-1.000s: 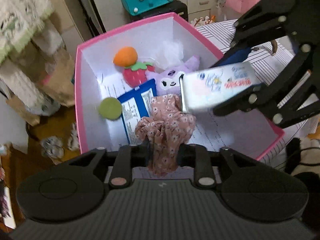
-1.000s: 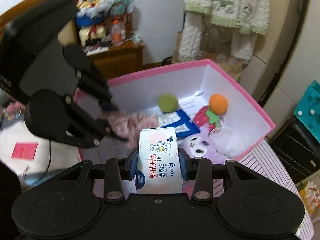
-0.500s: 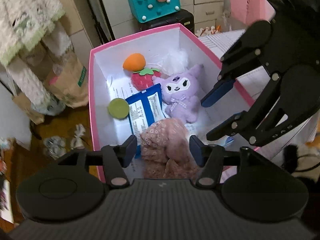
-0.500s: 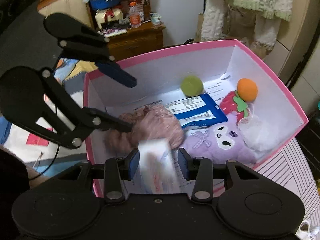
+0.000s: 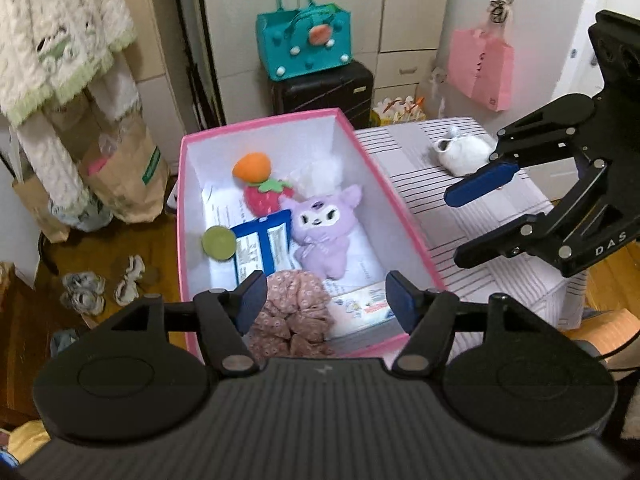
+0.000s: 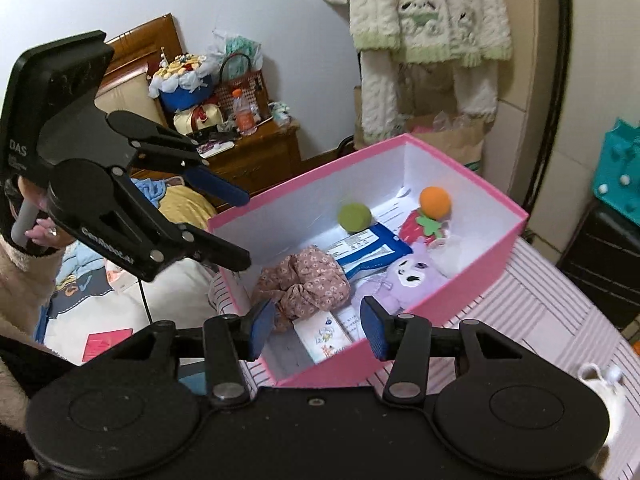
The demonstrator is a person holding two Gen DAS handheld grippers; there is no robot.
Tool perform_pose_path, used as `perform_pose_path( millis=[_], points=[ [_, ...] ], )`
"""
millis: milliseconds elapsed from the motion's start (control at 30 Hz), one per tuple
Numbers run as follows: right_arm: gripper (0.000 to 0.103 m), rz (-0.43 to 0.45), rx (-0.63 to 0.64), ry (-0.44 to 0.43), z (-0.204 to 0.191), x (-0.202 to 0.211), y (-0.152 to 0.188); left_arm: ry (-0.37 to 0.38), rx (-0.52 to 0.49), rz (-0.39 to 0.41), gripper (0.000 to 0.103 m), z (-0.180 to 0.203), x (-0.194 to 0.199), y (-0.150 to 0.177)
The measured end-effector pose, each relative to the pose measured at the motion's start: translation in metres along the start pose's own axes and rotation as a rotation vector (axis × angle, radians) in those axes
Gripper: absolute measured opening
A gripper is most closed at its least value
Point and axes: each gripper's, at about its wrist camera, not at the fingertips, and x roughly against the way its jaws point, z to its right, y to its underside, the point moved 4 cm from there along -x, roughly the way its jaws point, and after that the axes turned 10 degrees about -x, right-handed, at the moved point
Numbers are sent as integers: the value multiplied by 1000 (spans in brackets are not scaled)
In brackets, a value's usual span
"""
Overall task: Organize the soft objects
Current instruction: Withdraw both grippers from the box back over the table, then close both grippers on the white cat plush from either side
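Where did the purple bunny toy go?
The purple plush bunny lies inside the pink cardboard box, mid-box in the left wrist view, beside the blue packet, below the red plush strawberry.

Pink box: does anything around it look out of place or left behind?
Yes. One white plush lies alone on the striped surface beside the pink box, while the other soft things, such as the purple plush, are inside.
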Motion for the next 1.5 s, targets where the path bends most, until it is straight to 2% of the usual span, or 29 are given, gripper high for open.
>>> perform_pose_path(
  millis=[100,400,533,767,1100,1333,1500],
  points=[
    [55,23,11,14,-5,17,10,-16,-40,18,70,15,13,-2],
    [58,70,50,57,-17,64,44,-47,-128,50,73,60,39,-7],
    [59,75,69,86,-19,78,59,-48,-156,34,75,78,33,-10],
    [61,96,67,115,-17,94,81,-2,-177,5,75,105,19,-12],
    [66,110,22,133,8,107,102,78,-130,9,75,121,-8,-31],
    [69,136,-61,149,53,108,107,143,-78,49,77,133,-32,-51],
    [71,141,-82,185,79,106,114,142,-47,64,77,138,-52,-63]
  ],
)
